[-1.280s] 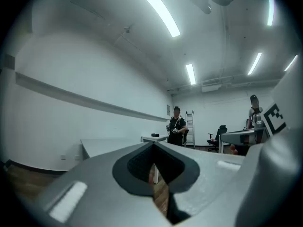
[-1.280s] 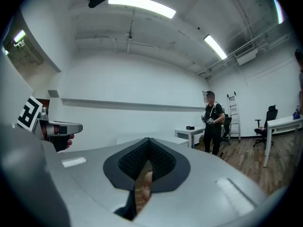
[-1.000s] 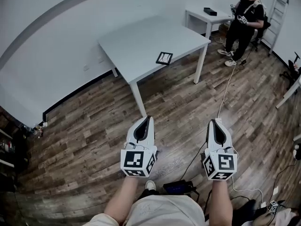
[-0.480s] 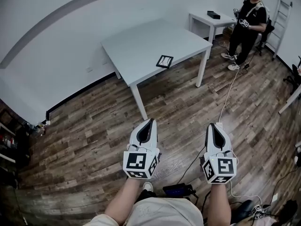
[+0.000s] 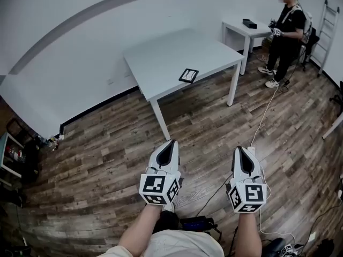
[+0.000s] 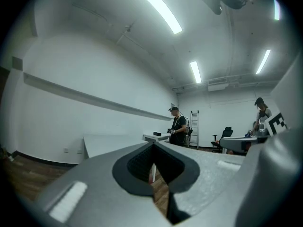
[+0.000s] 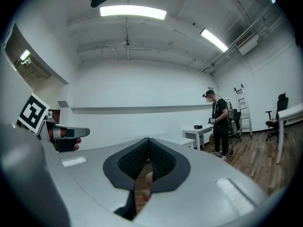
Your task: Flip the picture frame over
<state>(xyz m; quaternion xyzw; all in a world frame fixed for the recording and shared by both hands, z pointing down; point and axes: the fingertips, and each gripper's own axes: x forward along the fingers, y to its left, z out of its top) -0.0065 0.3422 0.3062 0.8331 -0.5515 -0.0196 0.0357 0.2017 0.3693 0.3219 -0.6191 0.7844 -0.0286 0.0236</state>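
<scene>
A small black picture frame [image 5: 188, 75] lies flat near the front edge of a white table [image 5: 161, 52], far ahead of both grippers. My left gripper [image 5: 171, 142] hangs over the wooden floor, jaws shut with nothing between them. My right gripper [image 5: 238, 150] is level with it to the right, also shut and empty. In the left gripper view the jaws [image 6: 154, 151] meet at the tips, with the table [image 6: 102, 143] beyond. The right gripper [image 7: 147, 145] points level toward the same table [image 7: 175, 140]. The frame is not visible in either gripper view.
A person [image 5: 285, 28] stands at the far right by a second white table [image 5: 244, 28] holding a black box [image 5: 250, 23]. A ladder [image 5: 327, 20] leans behind. Cables [image 5: 262, 122] trail across the floor. A dark shelf [image 5: 13, 154] stands at the left.
Both grippers have advanced across the floor toward the table, side by side. The table and frame now sit slightly lower and further right in the head view. Both jaws stayed shut.
</scene>
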